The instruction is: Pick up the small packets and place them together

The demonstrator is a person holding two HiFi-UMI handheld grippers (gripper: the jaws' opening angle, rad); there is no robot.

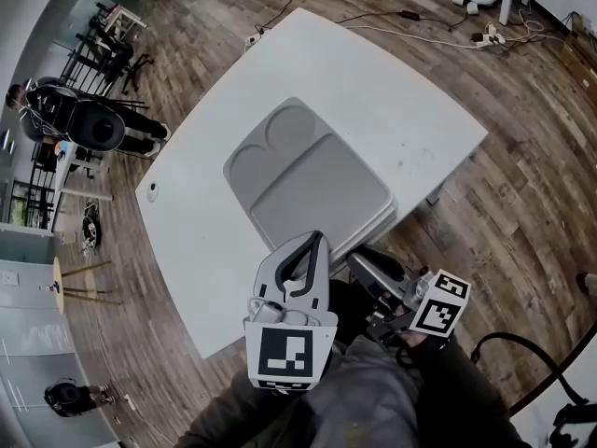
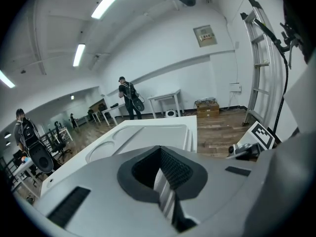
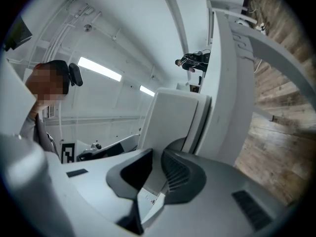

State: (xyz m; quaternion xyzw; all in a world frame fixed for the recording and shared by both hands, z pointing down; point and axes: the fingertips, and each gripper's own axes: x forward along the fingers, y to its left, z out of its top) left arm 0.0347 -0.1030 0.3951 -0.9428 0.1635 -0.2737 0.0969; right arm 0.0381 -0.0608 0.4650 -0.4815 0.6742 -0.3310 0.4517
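Observation:
No small packet shows in any view. A stack of grey compartment trays (image 1: 308, 185) lies on the white table (image 1: 373, 91), reaching its near edge. My left gripper (image 1: 317, 239) points at the trays' near edge, its tips meeting and nothing seen between them. In the left gripper view the left gripper (image 2: 160, 154) looks over the trays (image 2: 148, 135). My right gripper (image 1: 359, 258) hangs beside the table's near edge, rolled onto its side. In its own view the right gripper (image 3: 157, 164) has a narrow gap at the tips. A white bit with a red mark shows low in that gap; what it is I cannot tell.
A small dark object (image 1: 152, 191) sits near the table's left edge. Office chairs (image 1: 93, 124) stand left of the table, and cables (image 1: 401, 26) run over the wooden floor behind it. A person (image 2: 128, 95) stands by far tables. The wearer's body is close behind both grippers.

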